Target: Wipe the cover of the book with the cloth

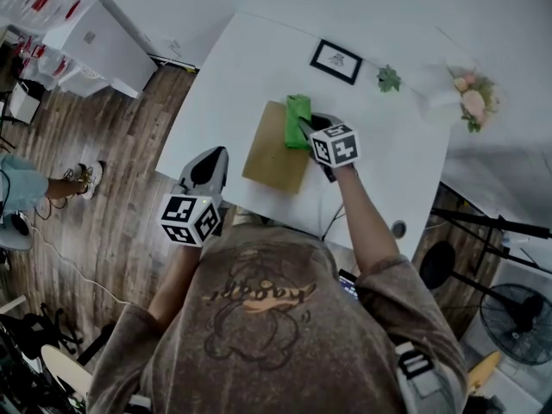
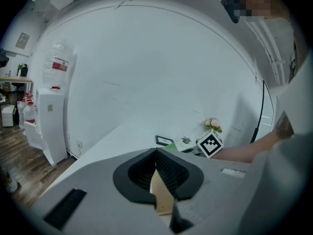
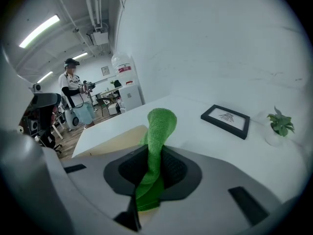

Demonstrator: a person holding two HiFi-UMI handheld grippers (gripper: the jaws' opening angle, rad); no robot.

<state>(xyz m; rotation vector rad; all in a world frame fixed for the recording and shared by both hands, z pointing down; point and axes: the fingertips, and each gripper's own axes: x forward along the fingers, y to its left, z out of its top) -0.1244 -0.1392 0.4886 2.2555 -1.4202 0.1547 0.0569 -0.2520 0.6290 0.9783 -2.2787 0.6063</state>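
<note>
Book [image 1: 274, 149], flat tan cover, fuzzy green cloth [image 3: 160, 124] pinched in right gripper [image 3: 155, 155], left gripper [image 2: 156, 156] closed, seemingly empty

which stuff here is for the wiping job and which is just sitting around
For the job: cloth, clamped in the right gripper; book.
Lying about: frame; plant; flowers.
</note>
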